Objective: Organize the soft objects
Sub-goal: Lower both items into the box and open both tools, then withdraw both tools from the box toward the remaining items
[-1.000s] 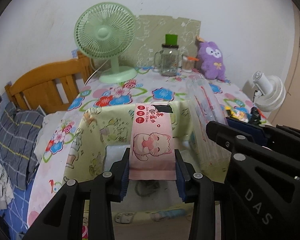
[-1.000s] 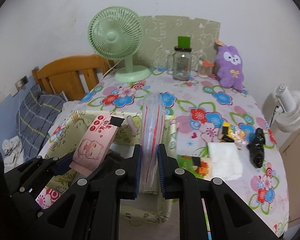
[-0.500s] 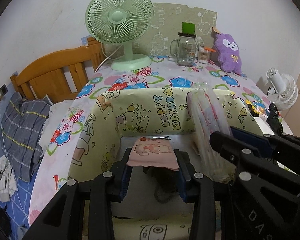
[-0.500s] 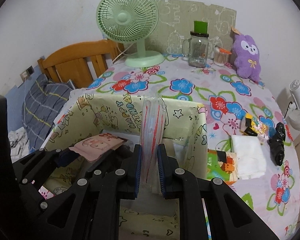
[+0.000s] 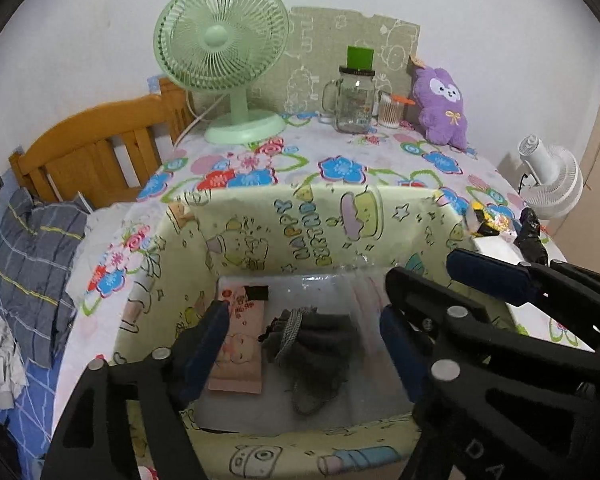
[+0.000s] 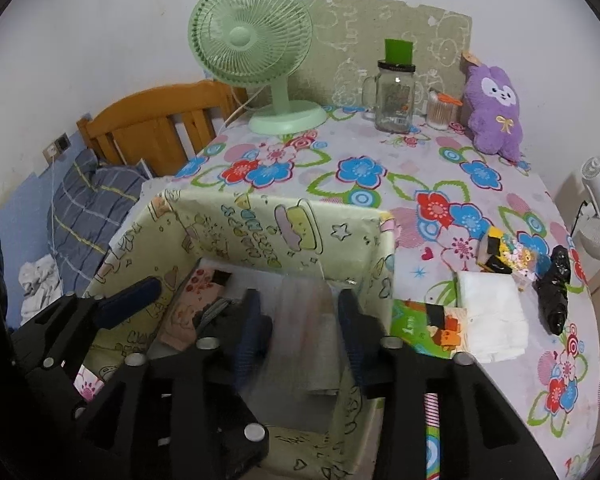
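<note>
Soft, even indoor light fills both views, with no hard shadows or glare. Fisheye bending curves the edges, and the corners go black. The right gripper (image 6: 298, 332) at lower centre looks motion-blurred.

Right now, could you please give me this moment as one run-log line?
left gripper: open, just released pink wipes pack | right gripper: open, clear bag dropped | both items in storage box

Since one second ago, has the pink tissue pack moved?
Yes. The pink tissue pack went down from above the yellow box's rim to its floor, beside the grey cloth. The left gripper has just been opening and no longer grips it.
</note>
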Demonstrator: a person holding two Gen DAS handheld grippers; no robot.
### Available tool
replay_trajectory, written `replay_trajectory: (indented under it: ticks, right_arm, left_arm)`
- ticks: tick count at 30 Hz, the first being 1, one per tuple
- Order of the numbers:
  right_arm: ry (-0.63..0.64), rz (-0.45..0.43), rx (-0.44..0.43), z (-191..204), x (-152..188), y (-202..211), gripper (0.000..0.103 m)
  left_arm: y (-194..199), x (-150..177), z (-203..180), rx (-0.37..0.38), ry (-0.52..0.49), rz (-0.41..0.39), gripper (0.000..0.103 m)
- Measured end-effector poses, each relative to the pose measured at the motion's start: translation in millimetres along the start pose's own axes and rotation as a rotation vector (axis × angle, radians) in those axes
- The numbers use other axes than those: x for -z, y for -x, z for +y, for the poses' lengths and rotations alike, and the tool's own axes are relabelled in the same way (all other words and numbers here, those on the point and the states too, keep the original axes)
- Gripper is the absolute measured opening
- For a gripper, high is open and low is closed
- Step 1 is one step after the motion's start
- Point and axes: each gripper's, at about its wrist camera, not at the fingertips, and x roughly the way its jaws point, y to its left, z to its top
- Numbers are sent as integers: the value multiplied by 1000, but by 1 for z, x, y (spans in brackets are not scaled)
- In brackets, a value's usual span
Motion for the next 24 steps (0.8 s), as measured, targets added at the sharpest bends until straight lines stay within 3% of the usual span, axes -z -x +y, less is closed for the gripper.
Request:
replay_trajectory:
  ticks: [4, 8, 15, 20, 24]
  right_arm:
    - [-2, -34, 5, -4, 0, 13, 58]
    - [-1, -68, 27, -9, 0, 27, 73]
    - [-19, -123, 47, -25, 3, 54, 83]
    - [-36, -155, 81, -34, 6, 70, 93]
    - [-48, -181, 95, -43, 10, 82, 95]
  left_arm:
    - [11, -3, -6, 8, -1, -17, 83]
    - [22, -3, -15, 1, -14, -44, 88]
    - [41, -6, -35, 3, -34, -87, 99]
    - [51, -7, -48, 20, -39, -105, 101]
    - [59, -7, -59, 19, -49, -123, 103]
